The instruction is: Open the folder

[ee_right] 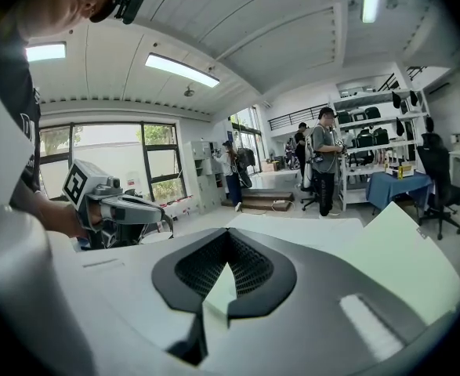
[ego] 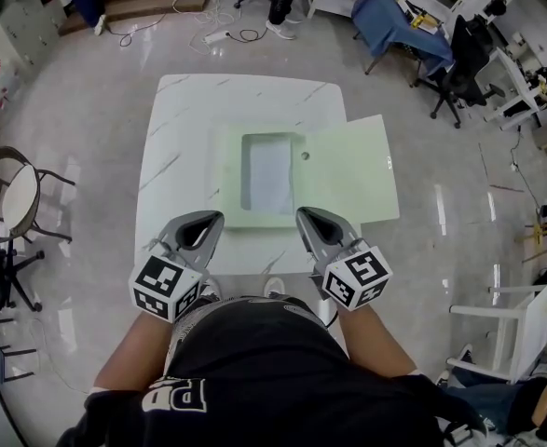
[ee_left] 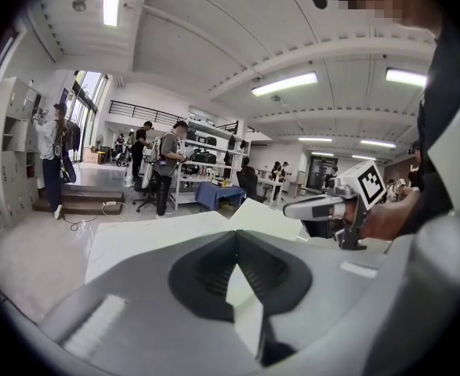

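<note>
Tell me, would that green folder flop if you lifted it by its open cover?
Probably a bit. The folder looks thin and lies flat, so it likely weighs little and bends. Its open cover sticks out past the edge of the table without visibly drooping, so it seems fairly stiff. On that glossy tabletop it may slide when pushed.

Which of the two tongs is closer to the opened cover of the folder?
The right tongs: the folder has its opened cover on their side, overhanging the table edge; the left tongs are by its other half.
</note>
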Action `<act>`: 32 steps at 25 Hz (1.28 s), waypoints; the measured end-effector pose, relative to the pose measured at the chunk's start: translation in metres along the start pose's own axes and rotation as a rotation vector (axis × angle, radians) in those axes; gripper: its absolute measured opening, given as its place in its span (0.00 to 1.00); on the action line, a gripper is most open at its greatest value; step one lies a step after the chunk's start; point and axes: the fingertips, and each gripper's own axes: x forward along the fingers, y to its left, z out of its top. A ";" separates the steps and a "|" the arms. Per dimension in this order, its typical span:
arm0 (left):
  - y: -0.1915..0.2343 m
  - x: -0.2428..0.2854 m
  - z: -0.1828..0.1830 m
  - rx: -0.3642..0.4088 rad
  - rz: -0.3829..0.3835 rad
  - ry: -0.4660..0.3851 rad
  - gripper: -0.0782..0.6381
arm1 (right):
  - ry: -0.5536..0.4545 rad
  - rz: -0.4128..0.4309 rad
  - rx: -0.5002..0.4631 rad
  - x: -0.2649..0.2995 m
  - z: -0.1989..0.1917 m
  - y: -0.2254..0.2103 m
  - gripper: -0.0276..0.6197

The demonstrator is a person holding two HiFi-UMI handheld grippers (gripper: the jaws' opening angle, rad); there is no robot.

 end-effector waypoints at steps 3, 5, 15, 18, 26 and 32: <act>0.002 0.002 0.003 0.006 0.002 0.000 0.19 | 0.002 0.000 -0.003 0.001 0.001 -0.001 0.04; 0.003 0.003 0.004 0.009 0.004 0.001 0.19 | 0.003 0.000 -0.006 0.001 0.001 -0.001 0.04; 0.004 0.005 0.007 0.014 0.001 -0.002 0.19 | 0.010 -0.001 -0.014 0.003 -0.001 -0.001 0.04; 0.005 0.006 0.006 0.015 0.002 -0.003 0.19 | 0.015 0.004 -0.018 0.005 -0.003 -0.001 0.04; 0.004 0.004 0.006 0.016 0.007 0.002 0.19 | 0.020 0.008 -0.013 0.004 -0.005 0.000 0.04; 0.004 0.004 0.007 0.015 0.010 0.004 0.19 | 0.023 0.005 0.002 0.004 -0.007 0.000 0.04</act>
